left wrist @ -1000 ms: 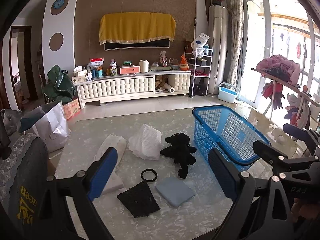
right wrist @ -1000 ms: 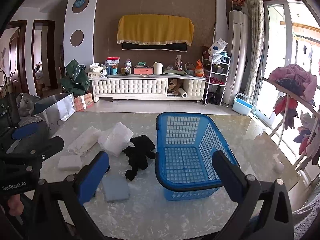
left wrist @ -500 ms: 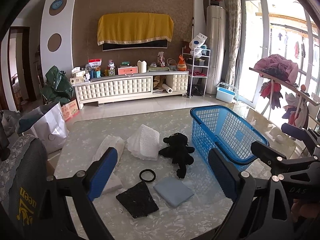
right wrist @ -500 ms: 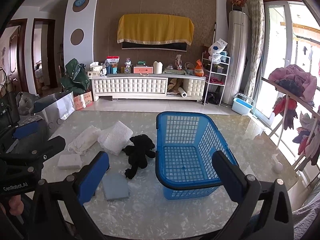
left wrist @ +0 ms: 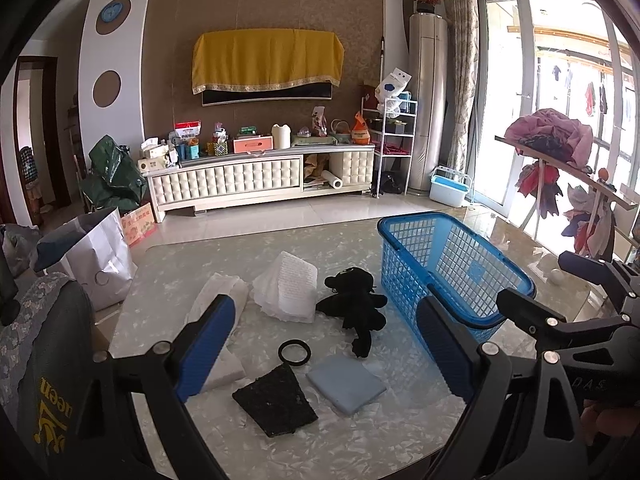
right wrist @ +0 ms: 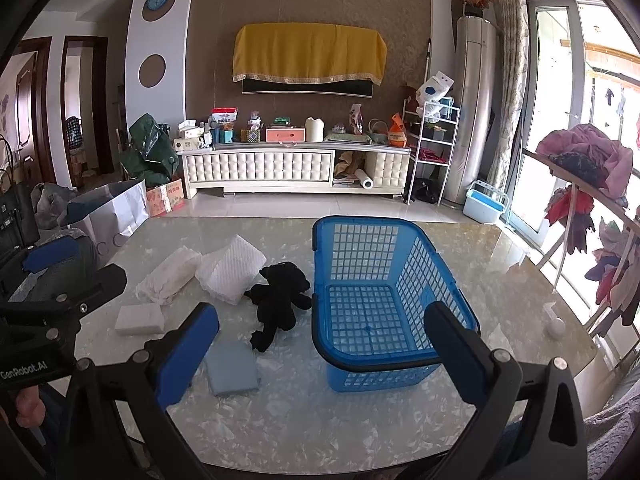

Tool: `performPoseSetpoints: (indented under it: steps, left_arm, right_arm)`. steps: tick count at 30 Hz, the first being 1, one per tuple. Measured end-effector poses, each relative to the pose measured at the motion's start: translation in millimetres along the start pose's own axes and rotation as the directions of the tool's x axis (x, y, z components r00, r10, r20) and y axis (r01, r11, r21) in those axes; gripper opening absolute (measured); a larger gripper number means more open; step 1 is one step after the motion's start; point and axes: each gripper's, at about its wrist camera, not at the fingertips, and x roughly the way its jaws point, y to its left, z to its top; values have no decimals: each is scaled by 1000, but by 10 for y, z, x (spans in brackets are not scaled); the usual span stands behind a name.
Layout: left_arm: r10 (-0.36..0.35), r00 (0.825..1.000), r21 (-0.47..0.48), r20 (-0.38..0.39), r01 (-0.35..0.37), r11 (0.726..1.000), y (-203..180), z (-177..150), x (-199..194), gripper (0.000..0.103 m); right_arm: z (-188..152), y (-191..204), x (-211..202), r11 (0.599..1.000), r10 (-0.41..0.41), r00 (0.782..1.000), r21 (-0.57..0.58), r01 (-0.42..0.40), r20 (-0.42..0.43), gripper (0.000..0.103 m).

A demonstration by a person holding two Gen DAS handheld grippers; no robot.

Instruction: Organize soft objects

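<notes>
Fingers (left wrist: 208, 344) of both grippers are standing wide and holding nothing, while the black plush toy (left wrist: 354, 306) is lying mid-desk just beside the empty blue basket (right wrist: 394, 354), looking light and squashy, best pinched around its body

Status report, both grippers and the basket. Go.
Left gripper open, empty. Right gripper open, empty. Blue basket empty; black plush toy and pads on table beside it. Nothing blocking.
</notes>
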Motion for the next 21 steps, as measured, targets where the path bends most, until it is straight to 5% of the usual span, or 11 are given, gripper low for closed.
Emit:
performPoseSetpoints:
  steps: [14, 21]
  left_arm:
    - [-11, 1000, -1, -5, 11, 1000, 7, -20, -12, 91]
    - [-6, 999, -4, -35, 5, 1000, -1, -4, 49, 91]
  right_arm:
    - [10, -12, -30, 1000, -2, 1000, -4, 2, 3, 103]
    - [31, -18, -24, 996, -87, 996, -34, 88, 25, 103]
